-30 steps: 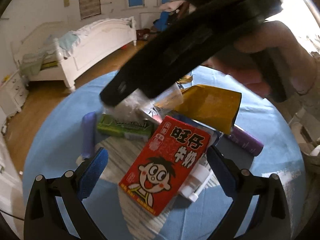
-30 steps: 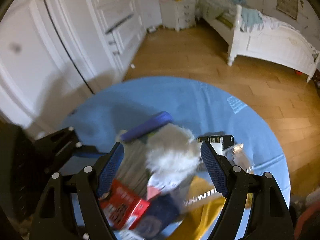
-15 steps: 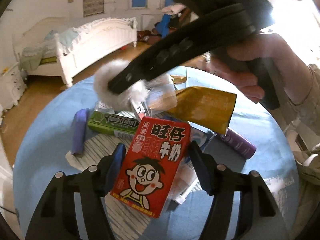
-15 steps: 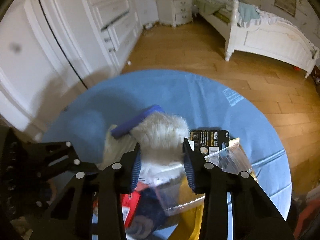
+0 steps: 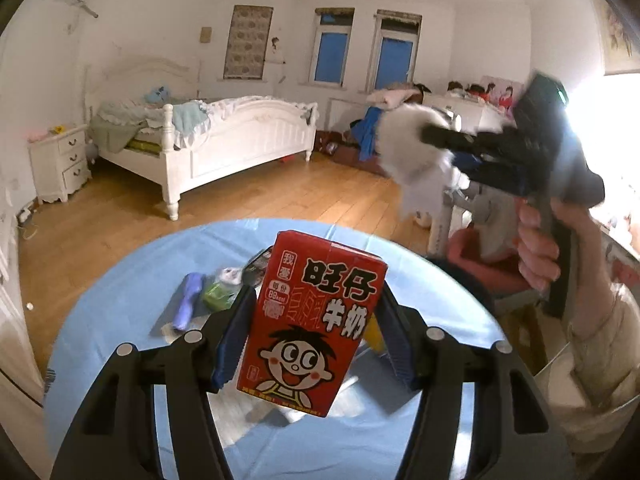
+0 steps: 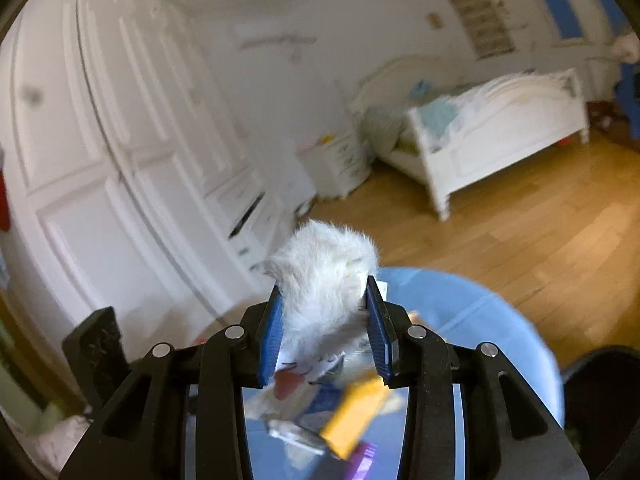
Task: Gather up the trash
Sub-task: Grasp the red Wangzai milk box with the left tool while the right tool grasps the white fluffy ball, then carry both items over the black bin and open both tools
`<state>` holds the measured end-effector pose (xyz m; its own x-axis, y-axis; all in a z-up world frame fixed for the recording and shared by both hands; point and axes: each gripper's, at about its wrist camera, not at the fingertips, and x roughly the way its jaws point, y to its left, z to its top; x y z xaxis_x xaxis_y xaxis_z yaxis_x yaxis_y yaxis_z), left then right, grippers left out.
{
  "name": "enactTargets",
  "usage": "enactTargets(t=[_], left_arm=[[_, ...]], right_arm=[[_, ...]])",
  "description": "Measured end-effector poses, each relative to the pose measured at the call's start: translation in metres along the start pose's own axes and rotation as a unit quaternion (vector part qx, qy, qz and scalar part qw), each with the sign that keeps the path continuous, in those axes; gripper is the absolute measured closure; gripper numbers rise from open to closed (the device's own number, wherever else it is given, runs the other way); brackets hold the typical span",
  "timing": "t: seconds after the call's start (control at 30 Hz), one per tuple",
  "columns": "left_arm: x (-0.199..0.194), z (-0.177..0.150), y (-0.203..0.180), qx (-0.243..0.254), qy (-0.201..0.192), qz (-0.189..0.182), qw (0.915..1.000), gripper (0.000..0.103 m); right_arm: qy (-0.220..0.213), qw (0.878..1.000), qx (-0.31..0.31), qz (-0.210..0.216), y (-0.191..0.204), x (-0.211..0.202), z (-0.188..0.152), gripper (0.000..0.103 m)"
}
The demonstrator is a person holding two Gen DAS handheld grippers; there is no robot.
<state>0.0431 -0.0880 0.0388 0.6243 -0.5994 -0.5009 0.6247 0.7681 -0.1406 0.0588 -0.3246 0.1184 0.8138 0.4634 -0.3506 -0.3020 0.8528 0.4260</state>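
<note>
My left gripper (image 5: 312,336) is shut on a red milk carton (image 5: 312,328) with a cartoon face and holds it upright above the round blue table (image 5: 120,320). My right gripper (image 6: 326,332) is shut on a white fluffy thing (image 6: 324,280) and is lifted off the table. In the left wrist view the right gripper (image 5: 436,148) hangs high at the right with the fluffy thing (image 5: 404,148) in it. A purple tube (image 5: 188,300), a green gum pack (image 5: 216,294) and a yellow wrapper (image 6: 352,412) lie on the table.
A dark bin (image 5: 476,284) stands at the table's right edge, also seen in the right wrist view (image 6: 600,400). A white bed (image 5: 224,140) and nightstand (image 5: 60,160) stand across the wooden floor. White wardrobe doors (image 6: 120,160) are on the left.
Both grippers closed and rose from the table: the left one took the red carton, the right one took the fluffy thing and swung up and to the right.
</note>
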Motion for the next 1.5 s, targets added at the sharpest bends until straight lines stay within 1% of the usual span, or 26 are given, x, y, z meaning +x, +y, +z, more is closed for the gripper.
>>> enactTargets(t=[0.13, 0.27, 0.3, 0.5, 0.57, 0.6, 0.7, 0.9, 1.0, 1.07, 1.3, 1.43, 1.5], left_arm=[[0.011, 0.013, -0.026, 0.002, -0.003, -0.017, 0.9999, 0.044], [0.034, 0.025, -0.06, 0.0, -0.003, -0.051, 0.9987, 0.044], [0.044, 0.028, -0.069, -0.002, -0.002, -0.064, 0.998, 0.045], [0.101, 0.039, -0.126, -0.002, 0.012, -0.13, 0.9914, 0.045], [0.119, 0.04, -0.143, -0.006, 0.019, -0.15, 0.9884, 0.045], [0.122, 0.036, -0.152, -0.01, 0.023, -0.158, 0.9872, 0.045], [0.153, 0.036, -0.169, -0.02, 0.039, -0.178, 0.983, 0.045], [0.201, 0.032, -0.192, -0.031, 0.071, -0.191, 0.9786, 0.046], [0.217, 0.03, -0.197, -0.034, 0.084, -0.189, 0.9778, 0.046], [0.226, 0.026, -0.199, -0.042, 0.093, -0.19, 0.9766, 0.046], [0.242, 0.024, -0.204, -0.04, 0.11, -0.189, 0.9751, 0.046], [0.251, 0.023, -0.211, -0.038, 0.117, -0.189, 0.9743, 0.046], [0.255, 0.024, -0.214, -0.04, 0.12, -0.189, 0.9737, 0.046]], right_arm=[[-0.035, 0.998, 0.006, -0.048, -0.027, -0.045, -0.011, 0.065], [-0.058, 0.994, 0.033, -0.088, -0.062, -0.083, -0.026, 0.065], [-0.062, 0.993, 0.041, -0.094, -0.07, -0.09, -0.03, 0.065], [-0.073, 0.981, 0.104, -0.144, -0.132, -0.127, -0.057, 0.065], [-0.073, 0.977, 0.128, -0.151, -0.153, -0.138, -0.069, 0.065], [-0.074, 0.976, 0.137, -0.155, -0.162, -0.141, -0.073, 0.065], [-0.069, 0.97, 0.16, -0.17, -0.187, -0.145, -0.088, 0.065], [-0.057, 0.962, 0.193, -0.187, -0.223, -0.143, -0.113, 0.065], [-0.045, 0.957, 0.209, -0.194, -0.241, -0.139, -0.128, 0.065], [-0.036, 0.955, 0.216, -0.198, -0.244, -0.135, -0.135, 0.065], [-0.019, 0.948, 0.243, -0.204, -0.269, -0.129, -0.157, 0.065], [-0.013, 0.946, 0.251, -0.204, -0.272, -0.129, -0.164, 0.065], [-0.011, 0.945, 0.254, -0.203, -0.276, -0.128, -0.166, 0.063]])
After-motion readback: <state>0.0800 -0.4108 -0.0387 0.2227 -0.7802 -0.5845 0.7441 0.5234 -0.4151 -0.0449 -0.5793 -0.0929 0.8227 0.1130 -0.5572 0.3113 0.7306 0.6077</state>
